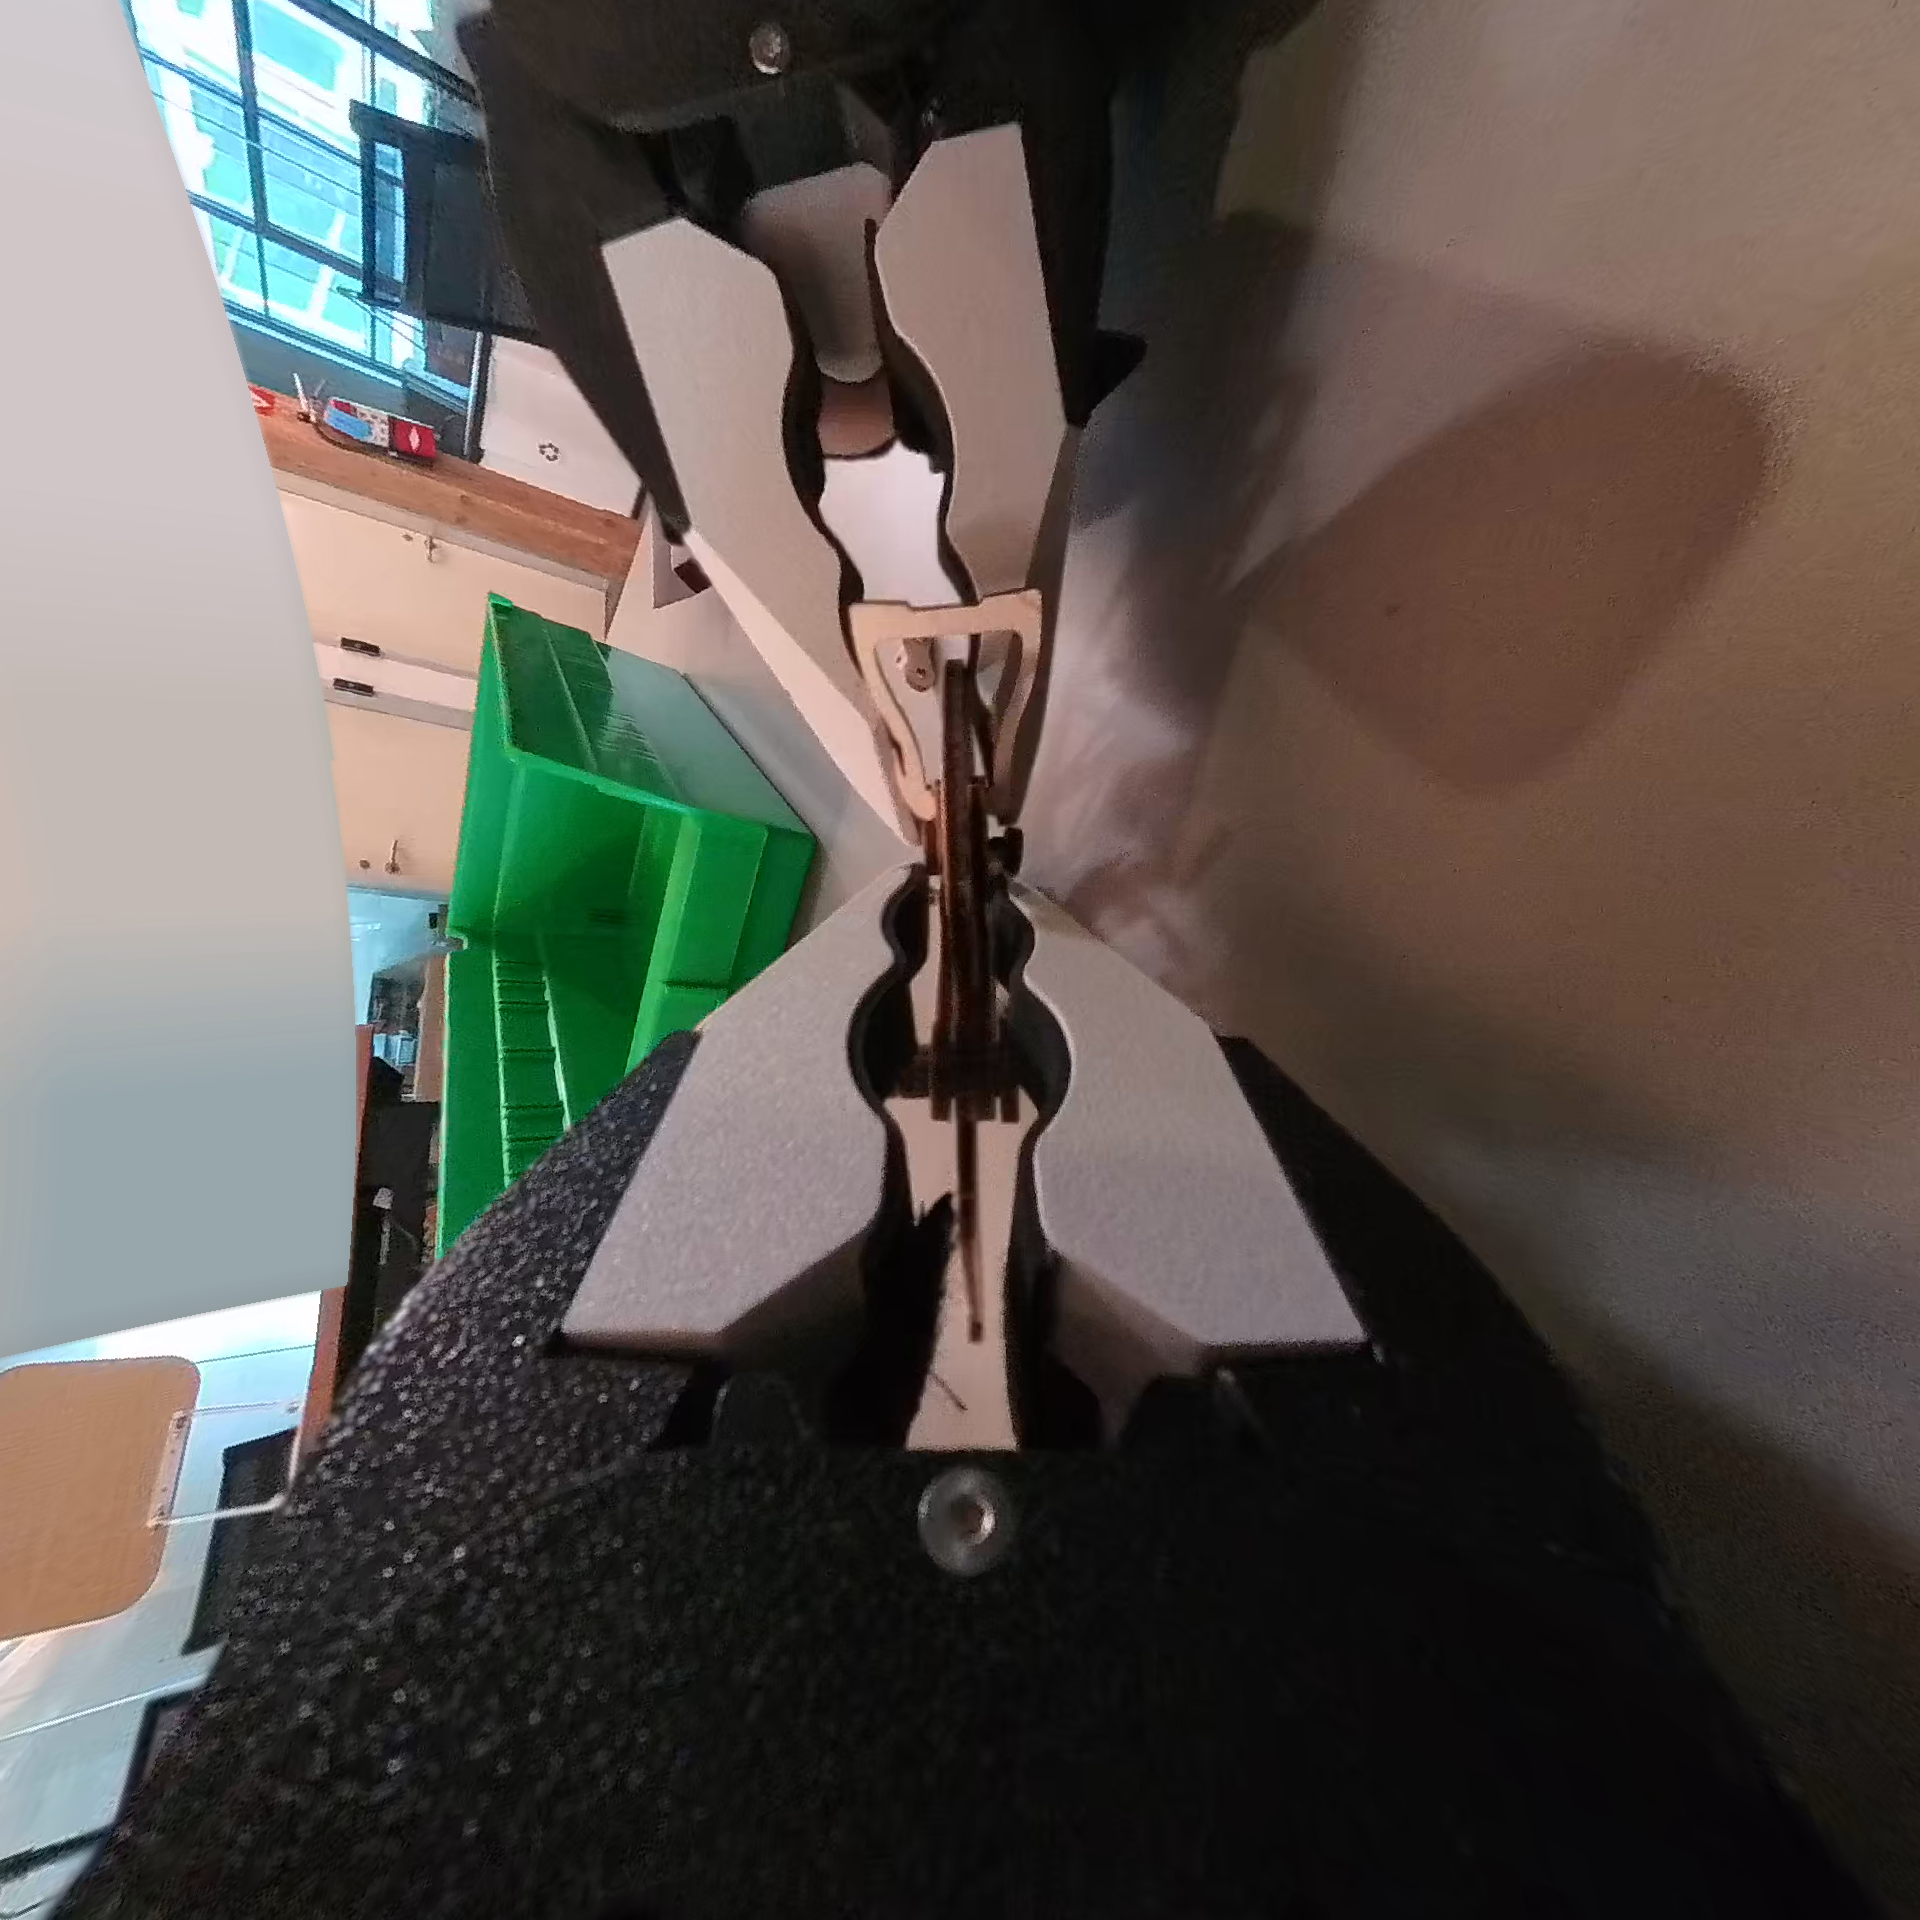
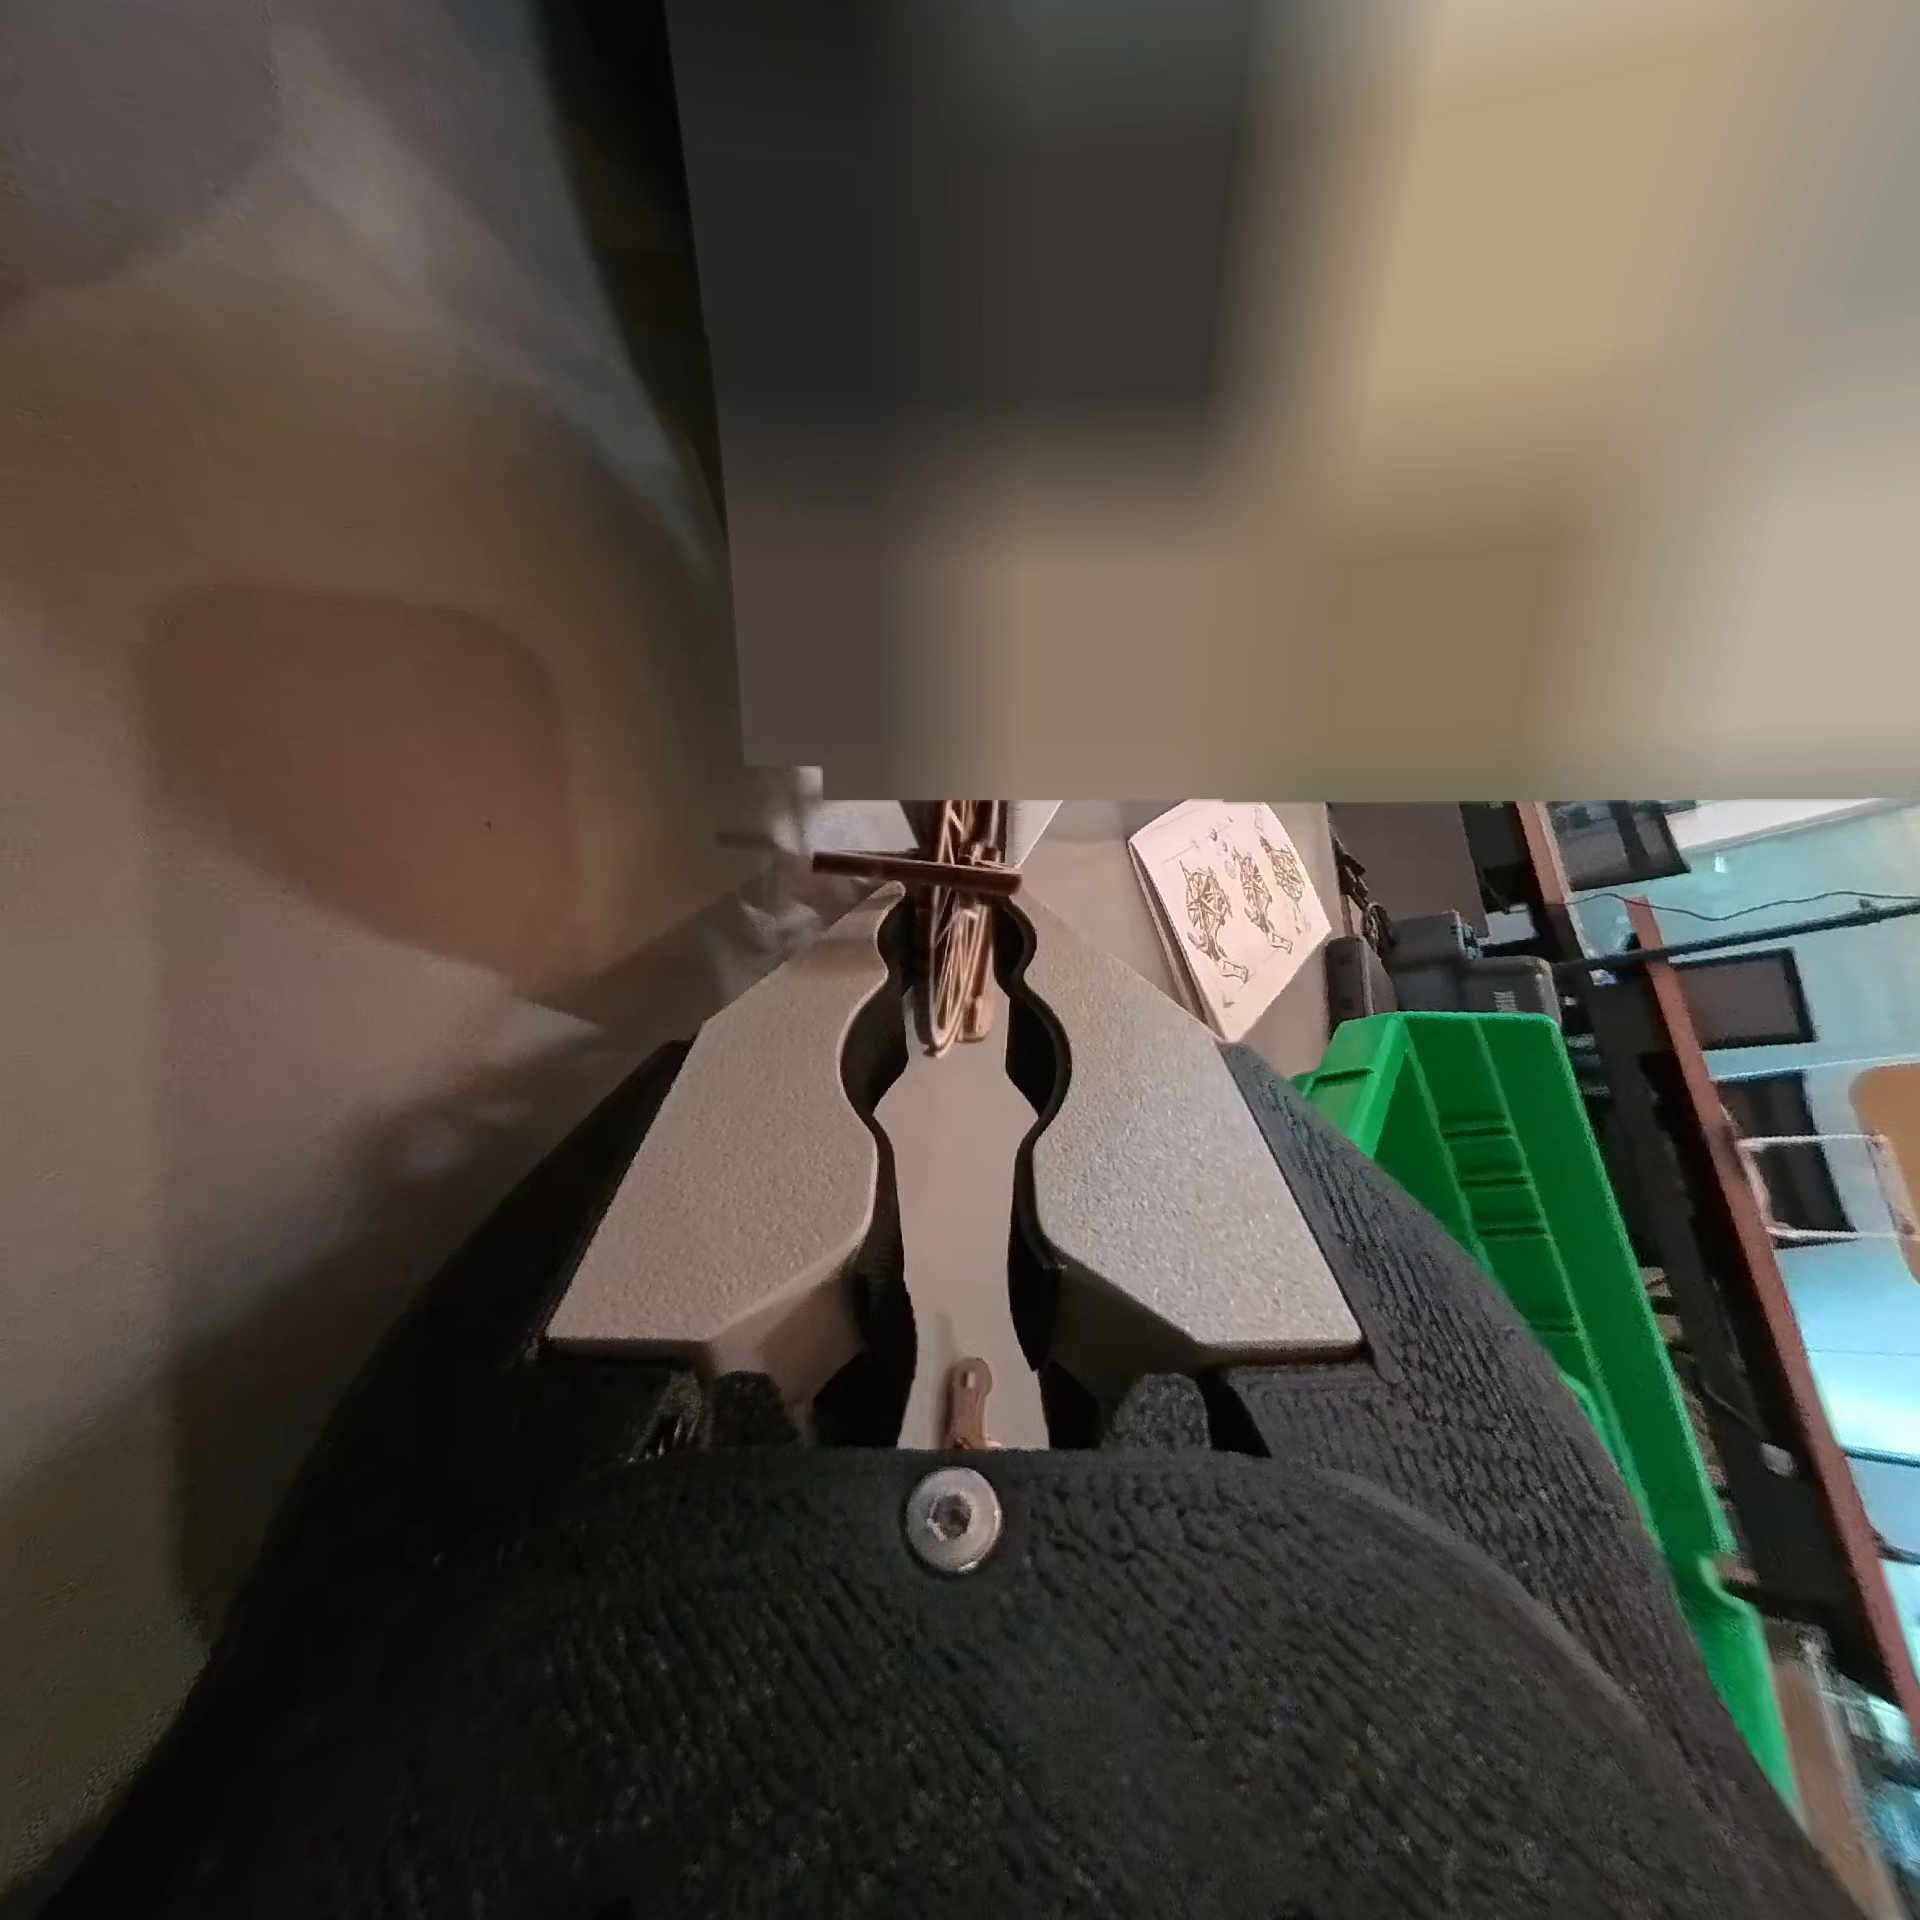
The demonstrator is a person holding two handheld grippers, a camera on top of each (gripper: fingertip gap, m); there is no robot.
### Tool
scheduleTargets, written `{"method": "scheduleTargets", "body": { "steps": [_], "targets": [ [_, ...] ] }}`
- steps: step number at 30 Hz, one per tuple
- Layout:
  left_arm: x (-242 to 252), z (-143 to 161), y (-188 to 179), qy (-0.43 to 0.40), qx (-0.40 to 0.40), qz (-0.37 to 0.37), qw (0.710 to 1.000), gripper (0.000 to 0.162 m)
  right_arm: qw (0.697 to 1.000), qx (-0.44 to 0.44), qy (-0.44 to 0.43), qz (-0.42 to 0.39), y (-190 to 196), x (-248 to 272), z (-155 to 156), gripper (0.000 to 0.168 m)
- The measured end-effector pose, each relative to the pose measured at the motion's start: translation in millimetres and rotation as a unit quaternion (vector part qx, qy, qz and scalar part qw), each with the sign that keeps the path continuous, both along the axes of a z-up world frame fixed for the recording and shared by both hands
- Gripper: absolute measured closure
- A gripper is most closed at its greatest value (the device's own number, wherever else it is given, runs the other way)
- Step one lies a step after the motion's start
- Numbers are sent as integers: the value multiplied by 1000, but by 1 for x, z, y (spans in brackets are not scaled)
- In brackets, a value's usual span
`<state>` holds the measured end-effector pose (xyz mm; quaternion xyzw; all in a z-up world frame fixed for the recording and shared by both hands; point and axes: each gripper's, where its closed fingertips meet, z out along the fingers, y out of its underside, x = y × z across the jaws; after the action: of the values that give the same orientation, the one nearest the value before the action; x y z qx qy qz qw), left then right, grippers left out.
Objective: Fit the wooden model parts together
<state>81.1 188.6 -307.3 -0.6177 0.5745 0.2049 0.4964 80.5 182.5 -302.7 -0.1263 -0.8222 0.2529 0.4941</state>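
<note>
In the left wrist view my left gripper [image 1: 961,883] is shut on a wooden assembly [image 1: 961,987] of several thin flat parts, seen edge-on between its grey fingers. My right gripper [image 1: 925,603] comes in from the top, nearly shut, with a light wooden frame piece [image 1: 935,618] at its tips. The frame's narrow end touches the assembly. In the right wrist view a spoked wooden wheel [image 2: 951,977] and a dark rod [image 2: 862,862] sit at the right gripper's [image 2: 951,909] tips. The left gripper is hidden there.
A green plastic bin [image 1: 623,883] stands close by; it also shows in the right wrist view [image 2: 1507,1195]. A wooden sheet of engraved parts [image 2: 1226,914] lies beyond the right gripper. A small loose wooden piece [image 2: 971,1397] shows between the right fingers' bases.
</note>
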Motion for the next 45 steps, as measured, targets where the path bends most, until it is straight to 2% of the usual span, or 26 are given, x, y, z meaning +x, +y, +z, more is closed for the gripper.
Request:
{"method": "scheduleTargets", "body": {
  "steps": [4,13,20,28,31,34,36,38,45],
  "targets": [
    [1,-3,-1,13,5,-7,1000,154,1000,-17,-20,0,-2,0,-4,153],
    [0,-2,-2,8,6,-6,1000,154,996,-62,-52,-27,-1,-1,-3,157],
    [2,-5,-5,29,5,-13,999,154,997,-28,-61,-29,-5,0,-7,157],
    [6,-5,-10,33,9,-33,999,154,992,-85,-92,-10,-10,4,-7,156],
    [5,-3,-9,26,14,-28,999,153,997,-59,-53,-4,-10,2,-5,155],
    [3,-5,-8,28,23,-23,999,153,1000,7,-12,1,-8,0,-8,153],
    [3,-6,-7,35,29,-21,999,153,999,46,-4,-1,-5,-1,-13,149],
    [2,-6,-6,37,33,-18,999,153,998,63,-3,-2,-1,0,-15,138],
    [-4,-10,-3,70,63,-16,995,152,999,36,-9,34,8,13,-12,116]
  ]
}}
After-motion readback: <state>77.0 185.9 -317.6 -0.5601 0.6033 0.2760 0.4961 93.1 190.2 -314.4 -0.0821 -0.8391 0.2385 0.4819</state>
